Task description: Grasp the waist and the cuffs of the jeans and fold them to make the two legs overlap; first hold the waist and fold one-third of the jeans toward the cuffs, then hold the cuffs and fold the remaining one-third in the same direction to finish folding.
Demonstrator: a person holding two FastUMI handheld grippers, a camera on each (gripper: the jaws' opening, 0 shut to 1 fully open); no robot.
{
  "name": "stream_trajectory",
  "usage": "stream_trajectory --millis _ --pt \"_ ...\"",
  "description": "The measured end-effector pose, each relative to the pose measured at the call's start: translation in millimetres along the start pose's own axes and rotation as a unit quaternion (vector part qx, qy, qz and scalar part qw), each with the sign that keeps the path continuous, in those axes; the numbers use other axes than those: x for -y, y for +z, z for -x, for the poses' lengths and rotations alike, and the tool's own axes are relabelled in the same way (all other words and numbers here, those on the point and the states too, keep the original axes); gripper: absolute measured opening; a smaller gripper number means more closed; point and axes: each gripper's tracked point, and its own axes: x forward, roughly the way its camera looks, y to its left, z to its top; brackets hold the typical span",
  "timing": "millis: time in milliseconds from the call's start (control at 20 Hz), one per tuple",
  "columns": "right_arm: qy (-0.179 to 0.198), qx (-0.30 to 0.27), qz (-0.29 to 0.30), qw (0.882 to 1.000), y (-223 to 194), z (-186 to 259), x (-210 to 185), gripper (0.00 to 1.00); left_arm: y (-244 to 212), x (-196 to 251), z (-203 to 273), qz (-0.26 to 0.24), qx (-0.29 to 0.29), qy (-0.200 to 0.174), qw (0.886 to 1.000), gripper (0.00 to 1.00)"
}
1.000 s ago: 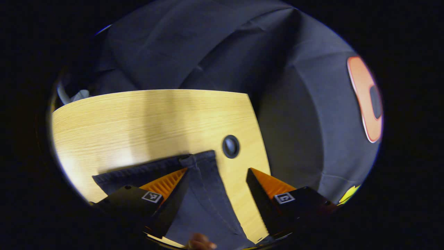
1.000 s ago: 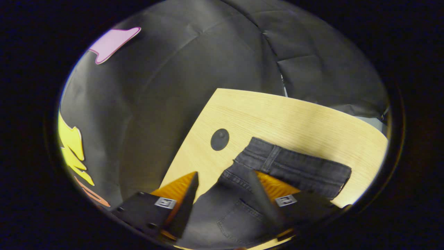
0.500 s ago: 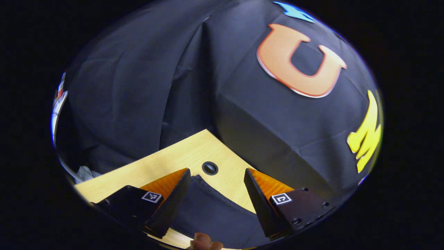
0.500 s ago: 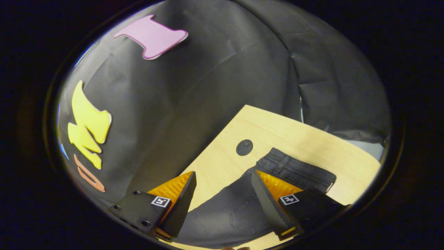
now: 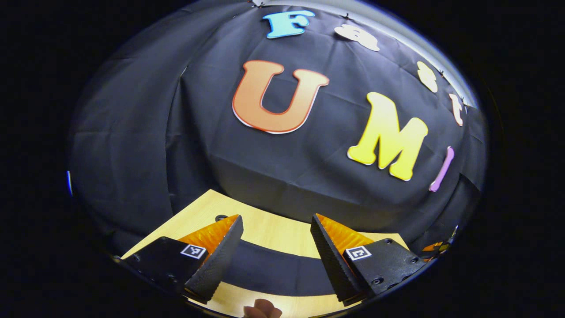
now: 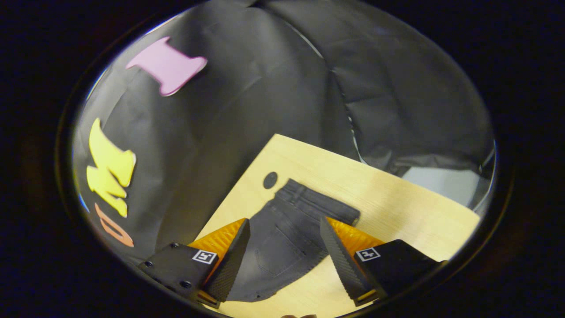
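Both grippers are lifting clear, left gripper (image 5: 276, 260) and right gripper (image 6: 284, 258) gaping wide above jeans (image 6: 287, 229) lying on table (image 6: 397, 198); no legible labels.

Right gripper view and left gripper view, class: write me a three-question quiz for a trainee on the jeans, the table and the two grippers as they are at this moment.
1. True or false: the right gripper has both fingers pressed on the jeans.
2. Multiple choice: in the right gripper view, the round dark hole in the table lies (A) beside the waistband, (B) under the back pocket, (C) off the table.
3. Fill in: in the left gripper view, the left gripper is ____, with dark denim on the table below its fingers.

Key: 1 false; 2 A; 3 open.
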Motion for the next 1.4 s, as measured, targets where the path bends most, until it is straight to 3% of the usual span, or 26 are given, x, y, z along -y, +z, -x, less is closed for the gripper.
stream_trajectory --millis 150,400,700,850,900,950,1000,1150,1200,1250,1350,1400 --pt "-0.023 -0.02 -0.054 0.998 -1.0 -9.3 36.2 0.98 9.7 22.0 39.5 -0.04 0.02 -0.008 0.999 0.99" --pt "-0.03 -0.039 -0.12 0.992 -10.0 -25.7 60.1 0.98 17.7 51.6 78.1 -0.086 0.051 -0.028 0.995 0.99" --pt "0.002 -0.055 -0.147 0.988 -16.9 -29.6 56.7 0.98 44.2 98.4 113.8 -0.154 0.118 -0.069 0.979 0.98" --pt "0.03 -0.055 -0.155 0.986 -19.5 -35.2 53.2 0.98 57.2 112.2 120.9 -0.159 0.135 -0.078 0.975 0.98" --pt "0.04 -0.056 -0.154 0.986 -22.8 -36.9 52.0 0.98 58.6 112.9 121.7 -0.156 0.134 -0.079 0.975 0.94" --pt "0.047 -0.051 -0.15 0.986 -20.9 -38.5 52.6 0.96 59.1 113.3 122.1 -0.153 0.133 -0.08 0.976 1.0" --pt "0.05 -0.049 -0.147 0.987 -21.5 -42.4 55.0 0.94 58.3 111.7 121.6 -0.151 0.131 -0.079 0.977 0.98" --pt "0.05 -0.052 -0.175 0.982 -27.7 -53.0 61.3 0.4 55.3 106.5 121.4 -0.142 0.123 -0.076 0.979 0.98" --pt "0.051 -0.053 -0.189 0.979 -28.5 -50.1 62.0 0.37 55.2 105.6 120.9 -0.139 0.121 -0.075 0.98 0.98" --pt "0.057 -0.054 -0.189 0.979 -28.8 -53.2 65.6 0.25 56.1 103.6 120.8 -0.134 0.12 -0.074 0.981 0.98" --pt "0.054 -0.052 -0.177 0.981 -26.6 -50.9 66.8 0.21 58.7 101.3 122.1 -0.127 0.121 -0.072 0.982 0.98" --pt "0.043 -0.053 -0.168 0.983 -28.1 -51.8 64.0 0.12 59.5 99.7 121.9 -0.125 0.122 -0.071 0.982 0.98"
